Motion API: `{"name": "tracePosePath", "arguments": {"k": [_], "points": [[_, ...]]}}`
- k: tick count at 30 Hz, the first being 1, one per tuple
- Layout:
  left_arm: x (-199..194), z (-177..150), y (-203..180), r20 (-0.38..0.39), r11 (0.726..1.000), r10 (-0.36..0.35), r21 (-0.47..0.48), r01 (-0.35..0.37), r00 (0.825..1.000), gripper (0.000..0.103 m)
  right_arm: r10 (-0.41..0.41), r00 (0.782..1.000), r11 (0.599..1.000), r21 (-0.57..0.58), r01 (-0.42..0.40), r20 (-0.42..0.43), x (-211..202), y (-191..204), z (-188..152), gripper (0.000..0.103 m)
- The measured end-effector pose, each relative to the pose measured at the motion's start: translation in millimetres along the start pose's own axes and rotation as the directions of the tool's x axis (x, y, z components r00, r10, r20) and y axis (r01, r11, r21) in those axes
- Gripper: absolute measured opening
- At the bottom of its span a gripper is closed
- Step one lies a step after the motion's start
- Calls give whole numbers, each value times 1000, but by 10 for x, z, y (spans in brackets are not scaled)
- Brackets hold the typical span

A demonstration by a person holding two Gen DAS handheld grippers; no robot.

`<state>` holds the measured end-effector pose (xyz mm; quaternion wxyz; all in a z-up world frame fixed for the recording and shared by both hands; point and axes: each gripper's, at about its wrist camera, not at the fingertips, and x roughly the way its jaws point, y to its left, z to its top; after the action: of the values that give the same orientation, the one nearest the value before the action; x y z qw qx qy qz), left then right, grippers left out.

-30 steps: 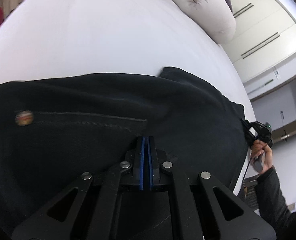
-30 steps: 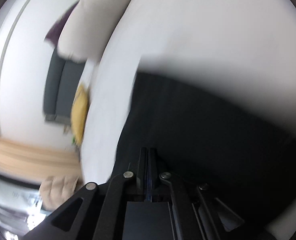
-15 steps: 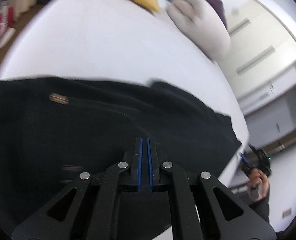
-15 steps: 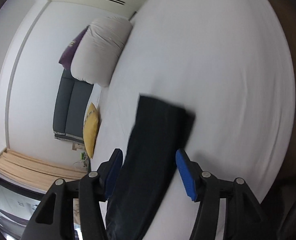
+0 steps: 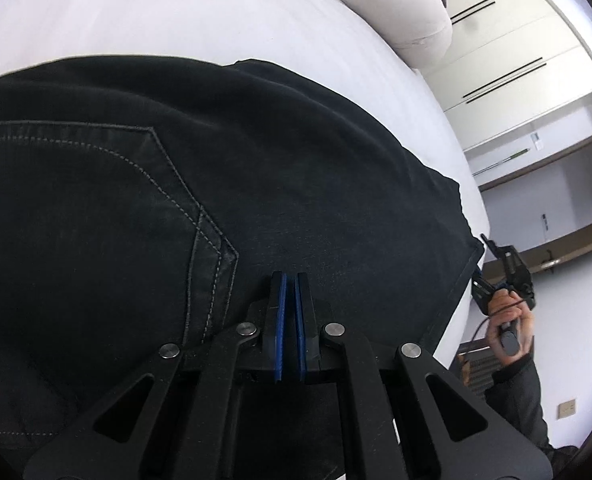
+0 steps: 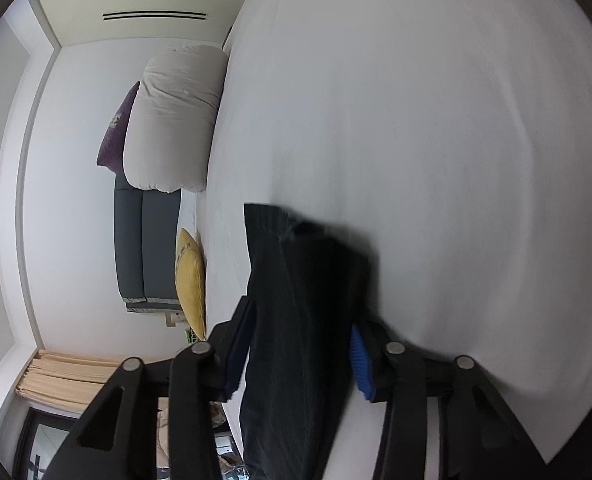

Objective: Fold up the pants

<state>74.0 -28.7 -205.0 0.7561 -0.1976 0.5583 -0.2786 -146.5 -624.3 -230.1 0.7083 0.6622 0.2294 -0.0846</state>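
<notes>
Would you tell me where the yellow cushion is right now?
In the right wrist view, the yellow cushion sits left of the pants, below the grey sofa.

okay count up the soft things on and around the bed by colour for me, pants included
Black: 1, the pants
Off-white: 1, the big pillow
Purple: 1, the cushion behind that pillow
Yellow: 1, the cushion by the bed's edge
Grey: 1, the sofa against the wall
Total: 5
</notes>
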Motion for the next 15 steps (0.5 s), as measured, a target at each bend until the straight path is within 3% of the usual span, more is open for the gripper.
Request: {"name": "tracePosePath", "arguments": {"k": [5, 7, 8, 10, 15], "points": [[-17, -32, 87, 3, 1000, 9, 2, -9, 1000, 4, -21, 1000, 999, -36, 21, -4, 178, 88, 130, 33], [74, -42, 44, 6, 1000, 3, -1, -3, 1000, 4, -13, 1000, 999, -38, 13, -9, 238, 85, 189, 12], [56, -52, 57, 8, 1000, 1, -1, -1, 1000, 4, -15, 1000, 1000, -21, 15, -7, 261, 47, 212, 9], [52, -68, 62, 11, 1000, 1, 3, -1, 1000, 4, -10, 1000, 1000, -9, 10, 4, 279, 9, 198, 8], [35, -82, 106, 17, 1000, -11, -9, 11, 1000, 4, -72, 996, 988, -132, 78, 53, 200, 247, 70, 7]]}}
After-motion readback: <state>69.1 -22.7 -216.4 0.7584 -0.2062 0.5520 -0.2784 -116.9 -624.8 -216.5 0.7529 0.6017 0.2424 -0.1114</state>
